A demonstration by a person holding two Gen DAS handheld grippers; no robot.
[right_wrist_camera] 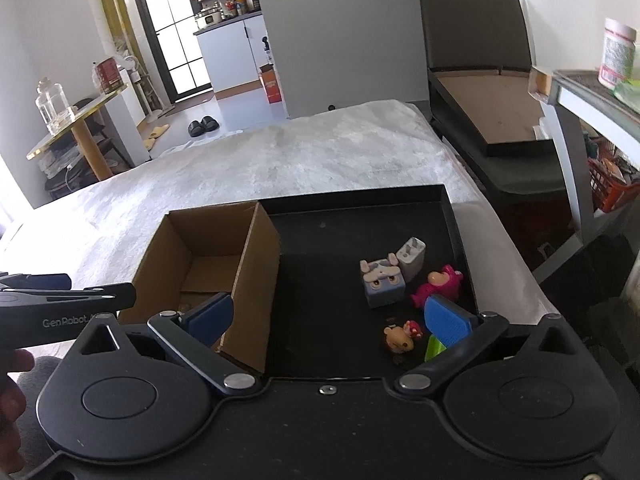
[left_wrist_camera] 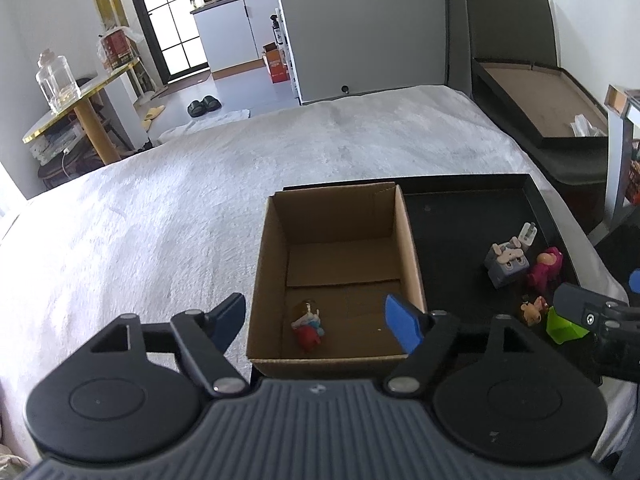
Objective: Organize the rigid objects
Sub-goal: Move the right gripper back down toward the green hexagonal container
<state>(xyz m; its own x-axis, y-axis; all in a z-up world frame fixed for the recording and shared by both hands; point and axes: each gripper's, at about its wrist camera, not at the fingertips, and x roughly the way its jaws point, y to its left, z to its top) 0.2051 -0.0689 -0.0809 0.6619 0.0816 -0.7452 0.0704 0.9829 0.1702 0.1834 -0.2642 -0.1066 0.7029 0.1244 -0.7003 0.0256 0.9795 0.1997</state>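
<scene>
I work over a bed covered by a white fluffy blanket (left_wrist_camera: 200, 208); a black tray (right_wrist_camera: 360, 216) lies on it at lower right, a cardboard box (left_wrist_camera: 336, 216) standing in its left part. My left tool (left_wrist_camera: 316, 320) gapes wide over the box, gripping nothing; a red figurine (left_wrist_camera: 308, 324) lies inside. My right tool (right_wrist_camera: 328, 316) is equally wide and empty above the tray's toys: a grey cube toy (right_wrist_camera: 382, 284), a pink figure (right_wrist_camera: 438, 284). A kitchen doorway (left_wrist_camera: 176, 16) fills the upper left.

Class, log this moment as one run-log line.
left gripper: open, empty | right gripper: open, empty | cardboard box: one figurine | black tray: toys remain
</scene>
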